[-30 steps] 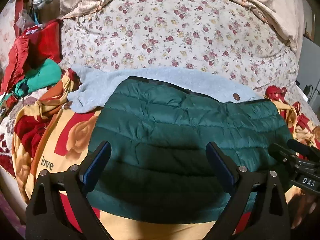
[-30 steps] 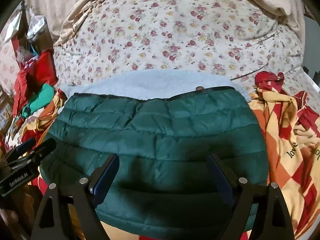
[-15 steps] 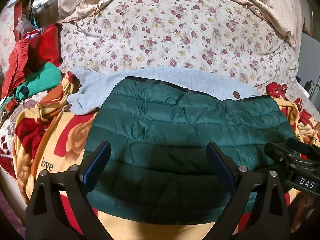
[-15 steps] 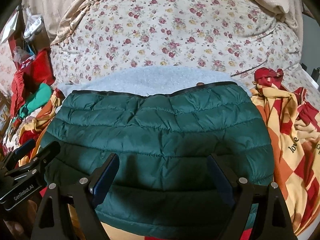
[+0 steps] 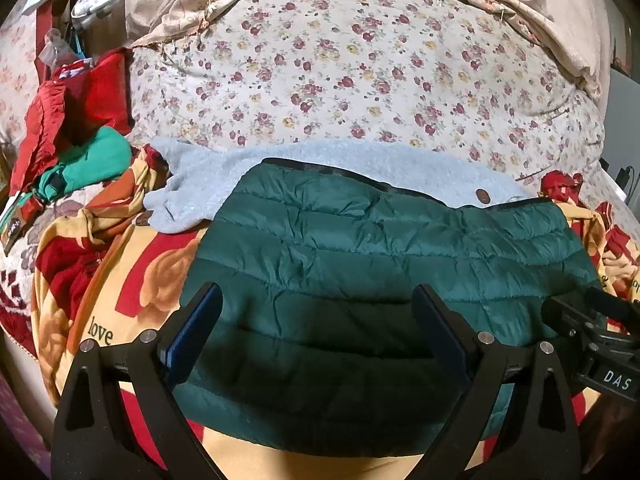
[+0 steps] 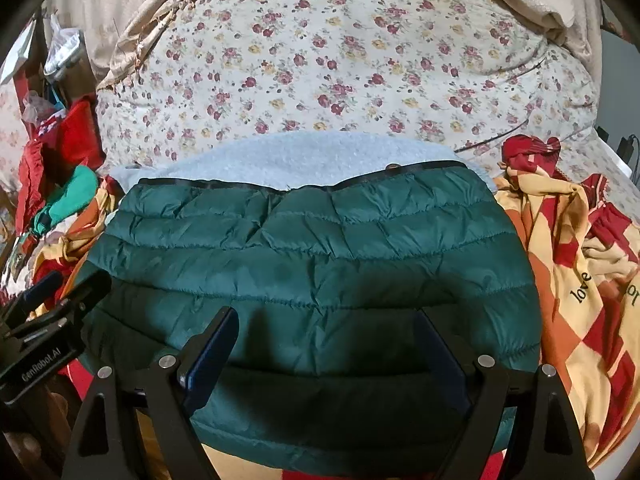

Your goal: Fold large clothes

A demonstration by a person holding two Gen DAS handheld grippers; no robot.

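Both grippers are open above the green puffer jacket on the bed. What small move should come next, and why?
Probably lower both grippers to the near hem of the green puffer jacket and close on it. The left gripper and right gripper both hang open with nothing between their fingers, and the jacket lies flat on the light blue fleece, apparently ready for another fold away from the cameras.

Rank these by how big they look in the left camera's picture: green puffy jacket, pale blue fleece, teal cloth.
1. green puffy jacket, though it lies nearest the camera
2. pale blue fleece, partly hidden under the jacket
3. teal cloth

A bed [image 5: 360, 64] in floral sheet carries a red-and-yellow blanket [image 5: 132, 280] and beige cover [image 6: 560, 0].
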